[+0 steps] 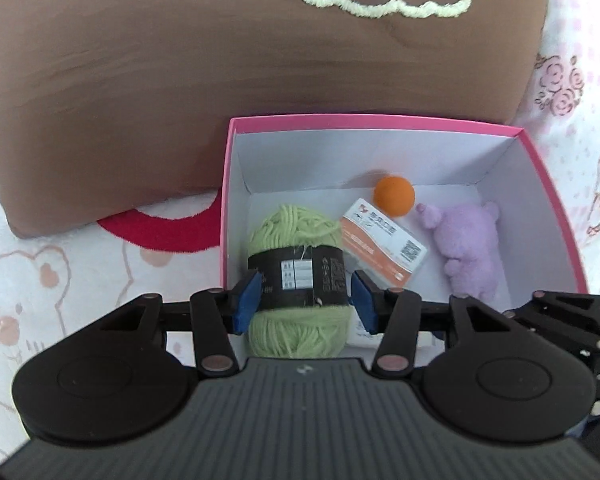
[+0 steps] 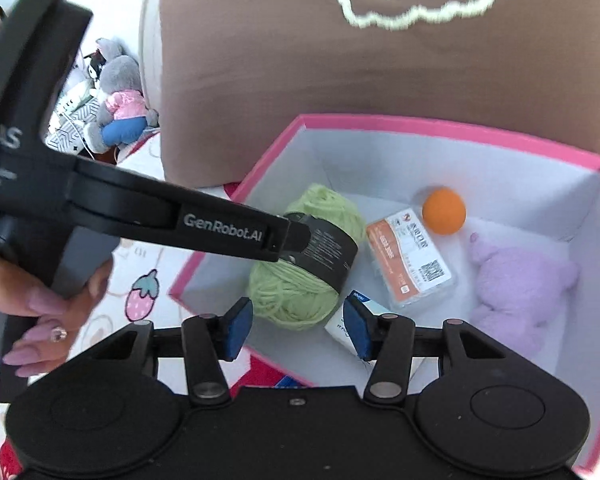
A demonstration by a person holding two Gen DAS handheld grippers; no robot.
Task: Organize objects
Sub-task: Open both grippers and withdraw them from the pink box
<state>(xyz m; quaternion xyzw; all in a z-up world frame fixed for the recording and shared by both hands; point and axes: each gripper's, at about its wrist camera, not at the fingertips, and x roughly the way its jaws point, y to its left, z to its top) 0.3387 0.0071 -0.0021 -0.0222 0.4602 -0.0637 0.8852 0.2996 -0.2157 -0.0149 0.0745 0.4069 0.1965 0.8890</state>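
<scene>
Pink box (image 1: 548, 184) open-topped, white inside, set on patterned bedding (image 1: 60, 264) with brown pillow (image 1: 180, 80) directly behind its far wall

Contents, left to right:
- green yarn ball (image 1: 296, 268) with dark paper band, at near left of the interior, clamped at the band by left gripper (image 1: 305, 300); blue pads (image 1: 247, 300) pressed to either side; whether resting on the floor or lifted clear cannot be told
- clear packet with orange label (image 1: 384, 248) lying flat mid-floor, just right of the yarn
- orange ball (image 1: 394, 195) toward the far wall, touching or just beside the packet's far corner
- purple plush toy (image 1: 470, 248) lying against the right wall
- small white carton (image 2: 342, 326) at the near edge, partly hidden behind the finger

Right gripper (image 2: 298, 330) hovering over the near wall, jaws parted, nothing gripped; right finger close to the carton, contact not determinable

Hand (image 2: 48, 312) on left gripper's handle at left, outside the box. Grey plush toy (image 2: 118, 100) well apart at far left
</scene>
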